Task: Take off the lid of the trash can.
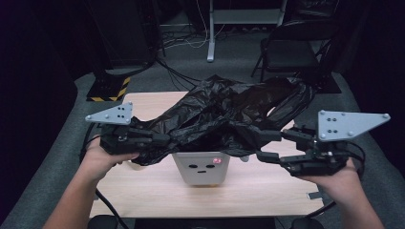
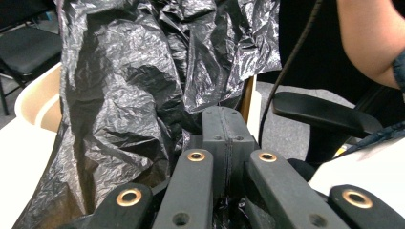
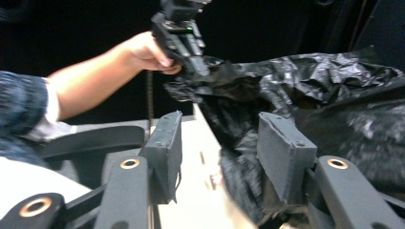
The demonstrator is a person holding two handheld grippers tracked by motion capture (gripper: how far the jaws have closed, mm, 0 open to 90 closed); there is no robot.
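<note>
A crumpled black plastic bag is stretched over a small white bin with a face printed on its front, standing on the wooden table. My left gripper is shut on the bag's left edge. In the left gripper view its jaws are pressed together with the bag bunched around them. My right gripper is at the bag's right side with its jaws apart. In the right gripper view a fold of the bag lies loose between the jaws. The left gripper appears farther off, gripping the bag.
A black folding chair stands beyond the table's far right corner. A white desk leg and a yellow-and-black striped base are on the grey floor behind. A black chair armrest sits close to the person.
</note>
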